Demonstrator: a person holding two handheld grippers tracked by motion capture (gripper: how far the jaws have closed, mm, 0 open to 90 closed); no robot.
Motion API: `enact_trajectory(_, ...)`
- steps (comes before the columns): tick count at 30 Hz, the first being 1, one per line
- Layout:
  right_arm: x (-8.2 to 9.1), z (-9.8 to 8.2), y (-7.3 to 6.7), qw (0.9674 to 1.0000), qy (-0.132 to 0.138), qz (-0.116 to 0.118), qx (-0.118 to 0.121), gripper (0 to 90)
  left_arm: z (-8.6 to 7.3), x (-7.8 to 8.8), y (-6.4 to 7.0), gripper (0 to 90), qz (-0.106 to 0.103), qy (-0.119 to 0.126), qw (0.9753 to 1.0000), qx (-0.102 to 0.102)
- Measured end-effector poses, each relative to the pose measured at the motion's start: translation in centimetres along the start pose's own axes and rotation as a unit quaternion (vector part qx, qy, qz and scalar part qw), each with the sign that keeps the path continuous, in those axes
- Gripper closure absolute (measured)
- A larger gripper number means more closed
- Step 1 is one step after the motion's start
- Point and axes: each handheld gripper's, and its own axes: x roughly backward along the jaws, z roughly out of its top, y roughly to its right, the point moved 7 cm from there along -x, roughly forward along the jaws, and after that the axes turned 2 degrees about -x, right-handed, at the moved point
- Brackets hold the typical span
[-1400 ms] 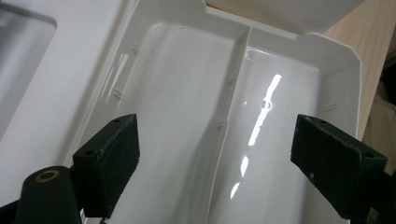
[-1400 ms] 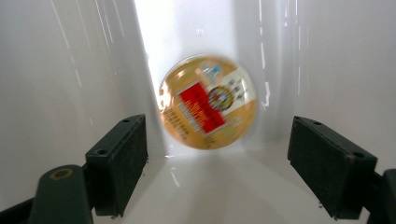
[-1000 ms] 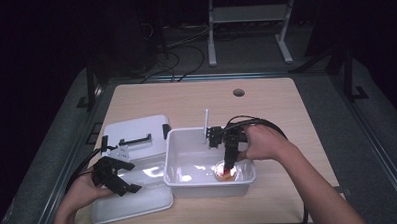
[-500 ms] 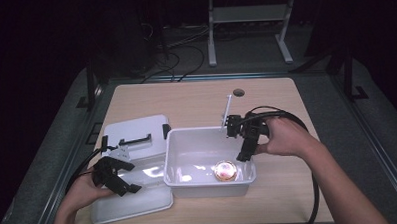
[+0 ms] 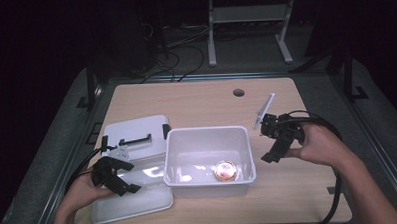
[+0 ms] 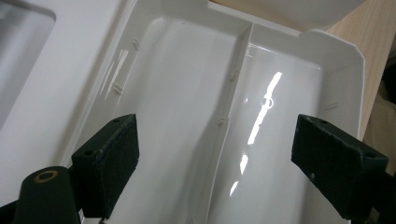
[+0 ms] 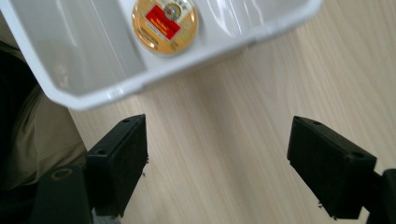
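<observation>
Both grippers gaping empty, round tin (image 5: 225, 170) in tub (image 5: 207, 134), left of right gripper (image 5: 279, 138).

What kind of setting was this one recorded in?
Most likely a lab or recording studio: a lone wooden table lit amid darkness, cables on the floor behind it, and a white metal stand at the back.

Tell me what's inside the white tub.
One round gold tin with a red label lies on the floor of the tub, toward its near right corner. The rest of the floor is bare. Whatever the tin holds is hidden.
</observation>
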Motion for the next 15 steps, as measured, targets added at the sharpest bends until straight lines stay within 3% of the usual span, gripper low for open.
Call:
enact_trajectory(9, -1.8, -4.9, 0.6, 0.9984, 0.02, 0.007, -0.052, 19.7, 0.0, 0.0, 0.0, 14.8, -0.002, 0.0, 1.0, 0.0)
enact_trajectory(15, -3.7, -7.2, 0.3, 0.995, 0.045, 0.015, -0.088, 19.6, 0.0, -0.3, 0.2, 14.8, -0.005, -0.006, 1.0, -0.001)
